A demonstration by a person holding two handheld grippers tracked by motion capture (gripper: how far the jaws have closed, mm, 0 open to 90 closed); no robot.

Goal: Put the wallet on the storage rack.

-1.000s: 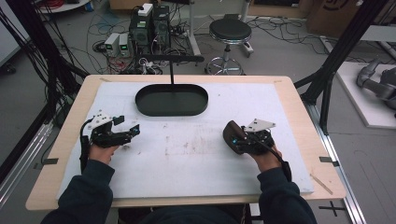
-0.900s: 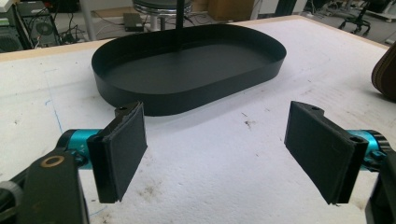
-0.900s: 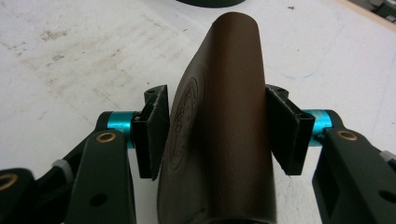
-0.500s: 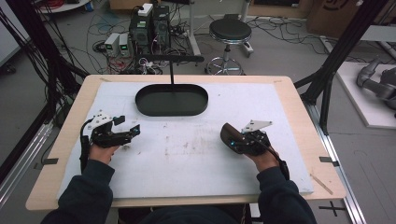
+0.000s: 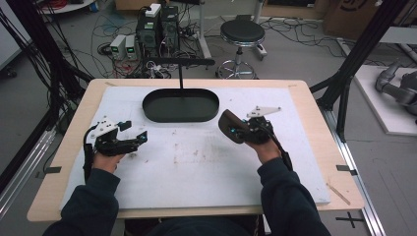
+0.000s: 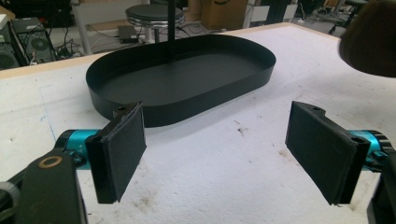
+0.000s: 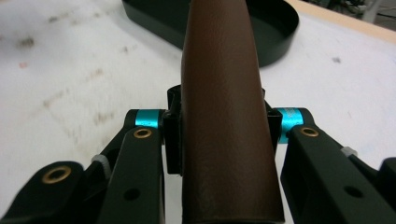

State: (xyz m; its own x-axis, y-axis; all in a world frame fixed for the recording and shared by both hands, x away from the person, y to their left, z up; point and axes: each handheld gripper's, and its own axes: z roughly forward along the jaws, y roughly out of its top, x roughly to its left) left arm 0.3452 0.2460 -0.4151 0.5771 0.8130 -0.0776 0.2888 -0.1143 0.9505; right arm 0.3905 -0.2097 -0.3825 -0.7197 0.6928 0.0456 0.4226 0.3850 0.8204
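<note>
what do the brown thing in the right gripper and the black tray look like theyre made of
Brown object: looks like leather or faux leather, matte, with a fine pebbled grain on its rounded surface.

Black tray: probably painted or powder-coated sheet metal, given its thin, crisp upright wall and even satin sheen; hard plastic can't be ruled out.

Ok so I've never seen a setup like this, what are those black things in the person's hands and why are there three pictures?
A person sits at a wooden table topped with a white foam board and holds a hand tool with two jaws in each hand. The high view looks down from above. The other two pictures come from small cameras that ride on the tools. The left gripper is open and holds nothing, its flat black pads wide apart. The right gripper is shut on a brown, leathery, rounded object; what it is, I cannot tell. A black oval metal tray lies at the far side of the board.
</note>
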